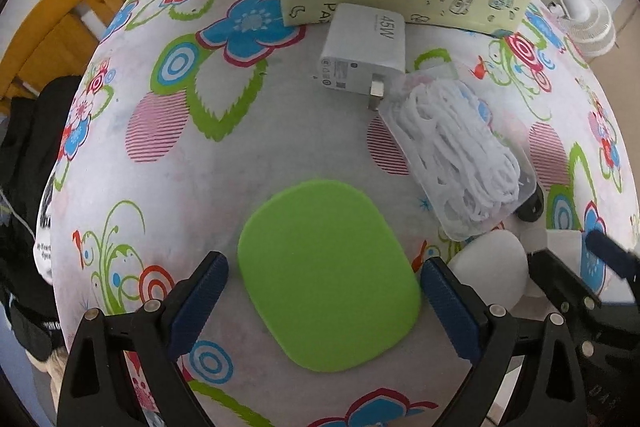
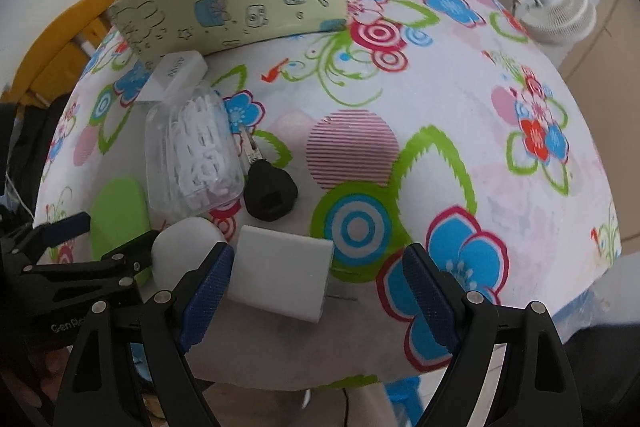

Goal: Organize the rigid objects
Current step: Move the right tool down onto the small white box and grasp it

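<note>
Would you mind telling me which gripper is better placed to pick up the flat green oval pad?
The left gripper: its open jaws already straddle the flat green oval pad. The right gripper is open around the small white rectangular block, with the pad off to its left.
</note>
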A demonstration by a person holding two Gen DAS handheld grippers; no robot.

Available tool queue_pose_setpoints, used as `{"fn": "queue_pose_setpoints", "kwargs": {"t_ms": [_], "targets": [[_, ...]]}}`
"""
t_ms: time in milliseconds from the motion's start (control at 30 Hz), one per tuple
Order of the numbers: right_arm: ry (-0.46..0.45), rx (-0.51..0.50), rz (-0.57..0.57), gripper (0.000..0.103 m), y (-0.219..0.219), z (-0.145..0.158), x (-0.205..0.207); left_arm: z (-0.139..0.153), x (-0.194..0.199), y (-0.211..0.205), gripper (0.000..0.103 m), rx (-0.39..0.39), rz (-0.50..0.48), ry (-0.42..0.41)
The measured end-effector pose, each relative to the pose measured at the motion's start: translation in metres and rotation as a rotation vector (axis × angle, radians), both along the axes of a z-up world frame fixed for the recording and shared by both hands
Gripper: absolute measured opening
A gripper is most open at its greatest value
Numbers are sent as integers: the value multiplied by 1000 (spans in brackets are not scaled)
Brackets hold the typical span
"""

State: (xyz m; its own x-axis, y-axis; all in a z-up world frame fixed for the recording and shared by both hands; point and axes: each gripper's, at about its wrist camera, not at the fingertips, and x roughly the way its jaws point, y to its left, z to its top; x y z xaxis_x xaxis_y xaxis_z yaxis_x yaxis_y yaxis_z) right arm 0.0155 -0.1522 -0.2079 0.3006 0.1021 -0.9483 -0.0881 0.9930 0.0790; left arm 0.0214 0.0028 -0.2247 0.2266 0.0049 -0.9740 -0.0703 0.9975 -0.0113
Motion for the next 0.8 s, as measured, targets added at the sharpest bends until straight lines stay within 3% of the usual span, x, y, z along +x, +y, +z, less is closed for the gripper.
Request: {"fn": "queue_pose_setpoints", "kwargs": {"t_ms": [200,333,467,600,800], "targets": [[34,-19,-29,79,2,-7,-4,-2,2,1,99,2,87,15],[19,-49,-29,65,4,-7,-1,-3,-1,2,99,-1,122,19],[17,-58,-24,65,5,-8,3,-3,-1,2,96,-2,138,17],[20,-58,-15,65,5,-7,7,1,1,6,86,-4,172,10],[32,-60,15,65,11,-7,8,6,2,16,84,-13,233,4]]}}
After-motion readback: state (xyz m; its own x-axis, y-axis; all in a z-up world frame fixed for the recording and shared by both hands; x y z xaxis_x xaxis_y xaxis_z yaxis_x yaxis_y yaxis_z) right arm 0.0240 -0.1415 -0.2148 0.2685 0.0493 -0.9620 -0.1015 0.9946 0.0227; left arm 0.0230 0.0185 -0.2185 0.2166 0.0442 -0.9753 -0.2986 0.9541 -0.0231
